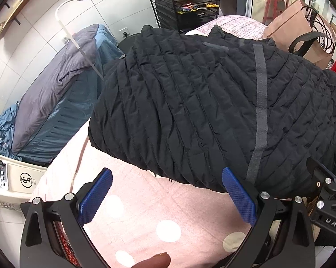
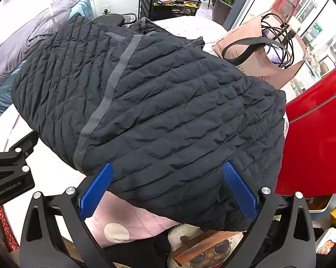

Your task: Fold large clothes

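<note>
Left gripper [image 1: 168, 197] wide open over pink blanket [image 1: 132, 201], w/ black jacket [image 1: 190, 102] ahead.

The jacket [image 1: 190, 102] [image 2: 159, 111] is a large black quilted garment, its padded shell stitched in narrow parallel channels that run slantwise and are creased throughout. A flat grey strip [image 1: 260, 102] [image 2: 110, 89] runs lengthwise down it, from the far end to the near hem. It lies folded into a thick, roughly rectangular bundle, spread flat on a pink cover [image 1: 145, 212] [image 2: 132, 214] with pale dots. The near hem is rounded and puffy and hangs slightly past the cover's edge on the right side. At the far end the fabric bunches into small dark folds.
</note>
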A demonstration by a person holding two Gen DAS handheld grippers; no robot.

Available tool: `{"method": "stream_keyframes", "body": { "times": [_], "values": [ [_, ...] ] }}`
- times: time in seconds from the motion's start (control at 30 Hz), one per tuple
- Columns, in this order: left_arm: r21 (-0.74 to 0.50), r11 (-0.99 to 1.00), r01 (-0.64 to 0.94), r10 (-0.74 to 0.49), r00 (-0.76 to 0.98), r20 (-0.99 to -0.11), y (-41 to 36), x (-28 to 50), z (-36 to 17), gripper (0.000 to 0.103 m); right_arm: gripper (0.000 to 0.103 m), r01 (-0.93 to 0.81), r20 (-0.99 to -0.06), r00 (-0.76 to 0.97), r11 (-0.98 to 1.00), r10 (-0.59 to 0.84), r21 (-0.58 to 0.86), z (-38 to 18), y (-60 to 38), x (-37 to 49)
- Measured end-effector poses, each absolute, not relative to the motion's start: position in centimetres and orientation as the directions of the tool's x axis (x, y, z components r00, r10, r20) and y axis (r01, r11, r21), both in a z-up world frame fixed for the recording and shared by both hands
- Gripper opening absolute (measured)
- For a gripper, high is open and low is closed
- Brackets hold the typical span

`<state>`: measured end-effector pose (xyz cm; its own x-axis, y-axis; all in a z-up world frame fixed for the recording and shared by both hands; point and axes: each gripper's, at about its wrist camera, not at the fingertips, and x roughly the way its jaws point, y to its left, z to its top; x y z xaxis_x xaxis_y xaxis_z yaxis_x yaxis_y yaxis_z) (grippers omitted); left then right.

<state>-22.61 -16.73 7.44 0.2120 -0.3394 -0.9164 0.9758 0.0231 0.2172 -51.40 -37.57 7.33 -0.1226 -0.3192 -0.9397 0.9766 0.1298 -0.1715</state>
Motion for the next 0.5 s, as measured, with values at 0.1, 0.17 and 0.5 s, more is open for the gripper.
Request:
{"method": "stream_keyframes", "body": {
  "times": [0.1,0.17,0.5],
  "values": [
    [0.222,0.027,0.975,-0.342,0.218,-0.914,-16.69,-22.55,7.53,0.097,0.097,0.976,-0.938,-0.125,0.127,-0.324,-0.175,7.46,-37.74,-51.54],
    [0.22,0.03,0.975,-0.34,0.217,-0.915,-16.65,-22.49,7.58,0.097,0.097,0.977,-0.936,-0.126,0.125,-0.328,-0.175,7.6,-37.73,-51.55],
    [0.229,0.037,0.973,-0.351,0.227,-0.908,-16.33,-22.42,7.75,0.097,0.097,0.976,-0.936,-0.124,0.129,-0.328,-0.175,7.59,-37.38,-51.37]
  ]
}}
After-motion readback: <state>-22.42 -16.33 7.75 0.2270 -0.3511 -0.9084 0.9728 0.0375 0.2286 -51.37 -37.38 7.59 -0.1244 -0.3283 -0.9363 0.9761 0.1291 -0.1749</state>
